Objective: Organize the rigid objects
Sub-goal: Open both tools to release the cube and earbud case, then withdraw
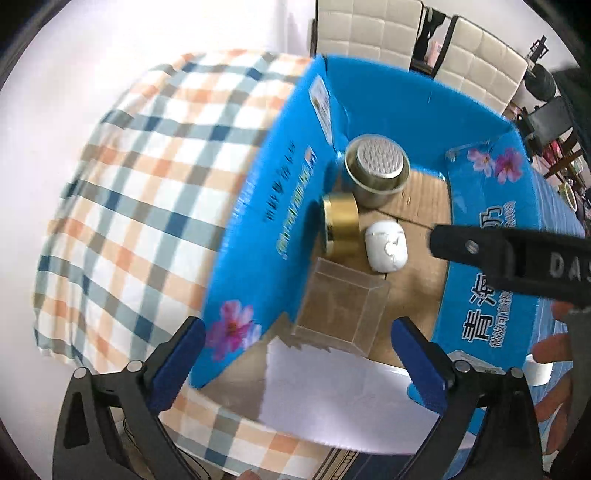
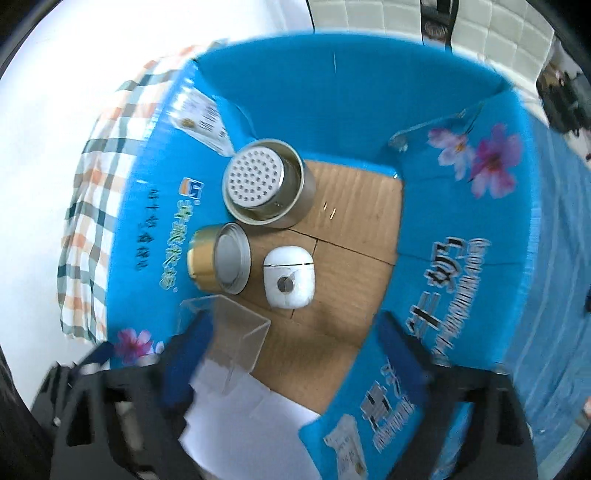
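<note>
An open blue cardboard box [image 1: 388, 99] [image 2: 351, 92] holds several objects on its brown floor. A steel cup with a perforated insert [image 1: 376, 173] [image 2: 266, 184] stands at the back. A gold round tin [image 1: 341, 229] [image 2: 221, 258] lies on its side next to a white pod-shaped case [image 1: 386, 245] [image 2: 290, 278]. A clear plastic box [image 1: 338, 310] [image 2: 229, 339] sits nearest. My left gripper [image 1: 303, 354] hangs open above the box, pointing down, nothing between its pads. My right gripper [image 2: 295, 354], blurred, is open above the same box; one of its fingers [image 1: 498, 251] shows in the left wrist view.
The box stands on a checked cloth [image 1: 129, 184] [image 2: 88, 206]. A white sheet [image 1: 332, 391] [image 2: 251, 413] lies at the box's near end. The box flaps stand up on all sides. White padded chairs [image 1: 369, 29] are behind. A hand [image 1: 554, 350] shows at the right edge.
</note>
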`<state>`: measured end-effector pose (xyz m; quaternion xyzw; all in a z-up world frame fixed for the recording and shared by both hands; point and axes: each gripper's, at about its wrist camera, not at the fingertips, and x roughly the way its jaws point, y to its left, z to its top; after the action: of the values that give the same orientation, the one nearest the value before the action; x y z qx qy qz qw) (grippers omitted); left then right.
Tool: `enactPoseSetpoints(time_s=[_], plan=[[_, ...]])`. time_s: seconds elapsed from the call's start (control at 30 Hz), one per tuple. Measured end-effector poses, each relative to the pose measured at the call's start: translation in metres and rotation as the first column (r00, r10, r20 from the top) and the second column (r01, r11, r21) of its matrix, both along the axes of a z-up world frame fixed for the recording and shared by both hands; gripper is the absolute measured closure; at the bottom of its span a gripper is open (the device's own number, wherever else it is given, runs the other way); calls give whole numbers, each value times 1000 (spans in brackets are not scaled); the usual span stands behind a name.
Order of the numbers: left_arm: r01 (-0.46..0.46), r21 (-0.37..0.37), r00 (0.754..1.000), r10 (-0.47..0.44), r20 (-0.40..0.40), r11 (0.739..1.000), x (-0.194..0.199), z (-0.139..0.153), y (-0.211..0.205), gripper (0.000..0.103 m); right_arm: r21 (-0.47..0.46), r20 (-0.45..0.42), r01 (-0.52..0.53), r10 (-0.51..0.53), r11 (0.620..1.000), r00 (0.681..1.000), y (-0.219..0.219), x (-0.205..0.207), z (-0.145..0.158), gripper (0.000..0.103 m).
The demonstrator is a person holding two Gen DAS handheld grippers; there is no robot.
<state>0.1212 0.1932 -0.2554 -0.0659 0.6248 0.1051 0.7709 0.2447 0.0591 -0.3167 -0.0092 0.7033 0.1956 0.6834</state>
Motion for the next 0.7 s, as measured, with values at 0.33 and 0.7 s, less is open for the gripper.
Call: enactPoseSetpoints(time_s=[0.33, 0.7], plan=[[-12, 63, 995, 5, 100, 998, -17, 45, -4, 0, -11, 149, -49, 50, 999, 988, -44, -25, 99, 1], [27, 78, 982, -41, 186, 997, -40, 88, -30, 0, 15, 276, -60, 53, 998, 960, -75, -71, 153, 1]])
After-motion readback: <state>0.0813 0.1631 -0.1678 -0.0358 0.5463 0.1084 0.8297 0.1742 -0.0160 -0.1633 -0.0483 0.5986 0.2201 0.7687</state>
